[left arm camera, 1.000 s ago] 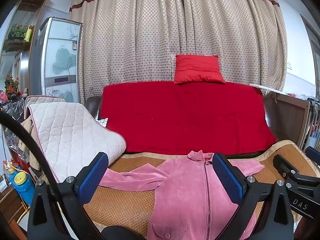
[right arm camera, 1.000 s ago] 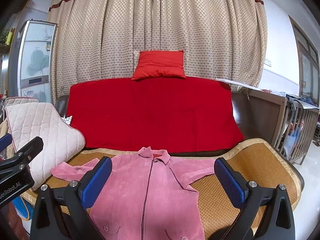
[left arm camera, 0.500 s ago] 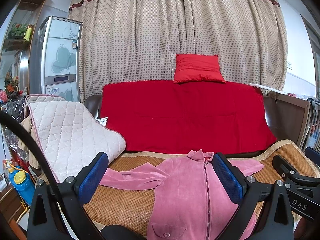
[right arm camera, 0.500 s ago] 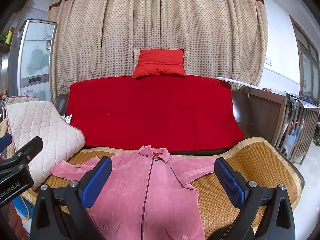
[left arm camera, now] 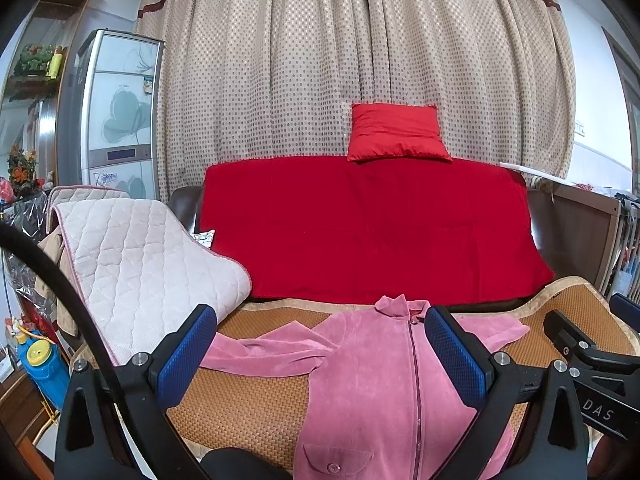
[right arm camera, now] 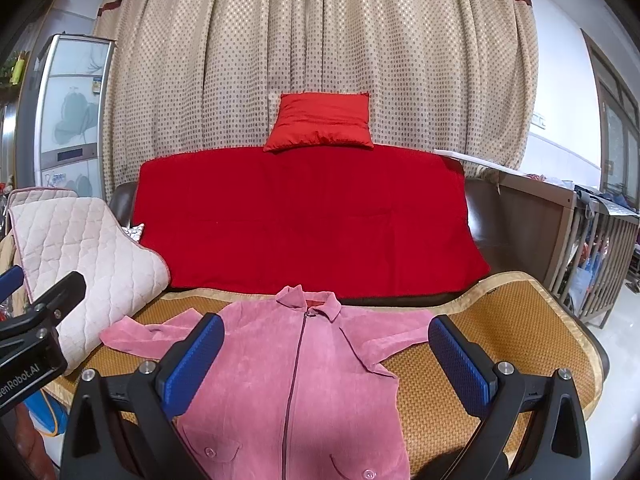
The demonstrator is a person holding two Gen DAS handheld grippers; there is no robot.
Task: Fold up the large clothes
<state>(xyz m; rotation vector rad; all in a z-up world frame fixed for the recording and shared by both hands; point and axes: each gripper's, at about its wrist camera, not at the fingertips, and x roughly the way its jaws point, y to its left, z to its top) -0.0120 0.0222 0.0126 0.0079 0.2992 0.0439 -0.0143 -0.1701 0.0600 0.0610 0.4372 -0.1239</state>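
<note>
Right wrist view has our pink jacket point(right arm camera: 296, 376) flat on the woven mat point(right arm camera: 520, 320), collar toward the sofa's back edge, both the left gripper point(left arm camera: 320, 356) and right gripper point(right arm camera: 326, 360) spread wide and empty, so we'd guess a sloppy sleeve pinch could bunch it.

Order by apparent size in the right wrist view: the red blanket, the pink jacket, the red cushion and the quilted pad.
1. Red blanket, clearly largest.
2. Pink jacket; it lies nearer the camera, so this is less sure.
3. Quilted pad, partly cut off at the edge.
4. Red cushion, smallest and farthest.
</note>
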